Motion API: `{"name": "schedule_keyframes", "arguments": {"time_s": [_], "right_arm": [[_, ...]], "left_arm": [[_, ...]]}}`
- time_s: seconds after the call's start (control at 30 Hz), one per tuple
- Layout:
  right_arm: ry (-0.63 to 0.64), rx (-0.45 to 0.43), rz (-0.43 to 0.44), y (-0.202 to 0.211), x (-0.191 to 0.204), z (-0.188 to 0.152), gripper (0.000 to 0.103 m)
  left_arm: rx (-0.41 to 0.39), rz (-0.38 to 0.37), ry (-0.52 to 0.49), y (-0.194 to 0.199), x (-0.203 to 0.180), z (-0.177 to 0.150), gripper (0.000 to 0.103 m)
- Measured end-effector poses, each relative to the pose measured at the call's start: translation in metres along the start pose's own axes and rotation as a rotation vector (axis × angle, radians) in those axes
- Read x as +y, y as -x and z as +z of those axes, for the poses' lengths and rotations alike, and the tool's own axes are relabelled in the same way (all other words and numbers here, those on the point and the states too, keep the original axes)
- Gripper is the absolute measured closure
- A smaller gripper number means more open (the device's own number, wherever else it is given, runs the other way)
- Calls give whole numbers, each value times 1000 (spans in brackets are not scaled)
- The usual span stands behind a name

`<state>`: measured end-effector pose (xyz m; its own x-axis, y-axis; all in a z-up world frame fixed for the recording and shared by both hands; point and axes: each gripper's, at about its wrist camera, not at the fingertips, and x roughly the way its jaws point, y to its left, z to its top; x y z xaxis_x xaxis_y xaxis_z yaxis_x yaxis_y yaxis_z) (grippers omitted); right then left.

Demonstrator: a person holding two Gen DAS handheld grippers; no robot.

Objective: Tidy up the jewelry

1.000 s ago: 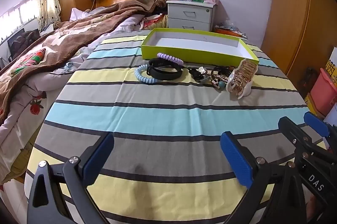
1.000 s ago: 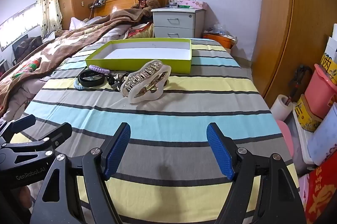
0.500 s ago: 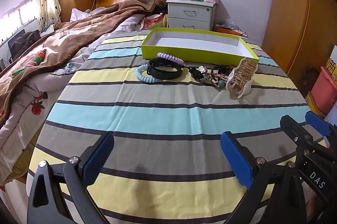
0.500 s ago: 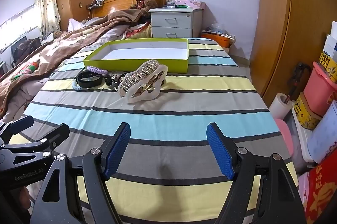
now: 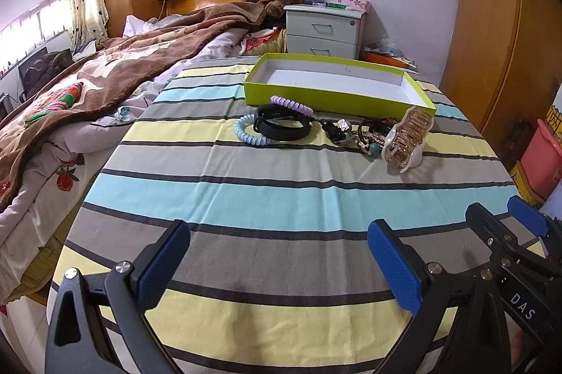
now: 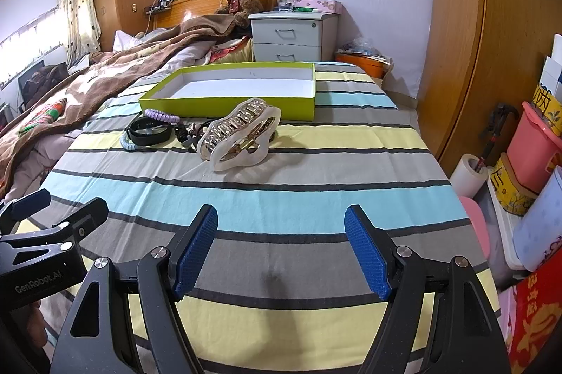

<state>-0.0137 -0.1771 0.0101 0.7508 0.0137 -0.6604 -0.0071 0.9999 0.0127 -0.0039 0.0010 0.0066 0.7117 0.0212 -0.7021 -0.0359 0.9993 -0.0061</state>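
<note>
Both tools are hovering low over the striped tablecloth point(image 5: 281, 198), well short of the work. The left gripper point(image 5: 277, 263) is standing with its tongs spread wide and nothing between them; the right gripper point(image 6: 281, 251) is likewise gaping and unloaded.

The jewelry is lying in a row at 12 o'clock from both grippers, just in front of the green tray point(image 5: 337, 100), which is sitting empty. In the left view, from 11 toward 1 o'clock: a pale blue coil bracelet point(image 5: 246, 133), a black band point(image 5: 282, 128) overlapping it, a purple coil tie point(image 5: 291, 104) resting on the band, a dark tangle of beaded pieces point(image 5: 365, 135), and a large clear-and-gold hair claw point(image 5: 407, 136).

Risks, as judged: the band and coils are overlapping, so closing on one is likely to drag its neighbours. The tangle may lift as a clump. The claw's curved shell may be slipping from flat pads. A low approach may be snagging and bunching the cloth, shifting the whole row.
</note>
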Motion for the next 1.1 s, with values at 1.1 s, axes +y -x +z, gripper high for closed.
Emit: {"name": "schedule_keyframes", "arguments": {"time_s": [1.1], "right_arm": [[6, 2, -3, -1, 3, 1, 28]], "left_arm": [[3, 3, 9, 0, 6, 0, 1]]}}
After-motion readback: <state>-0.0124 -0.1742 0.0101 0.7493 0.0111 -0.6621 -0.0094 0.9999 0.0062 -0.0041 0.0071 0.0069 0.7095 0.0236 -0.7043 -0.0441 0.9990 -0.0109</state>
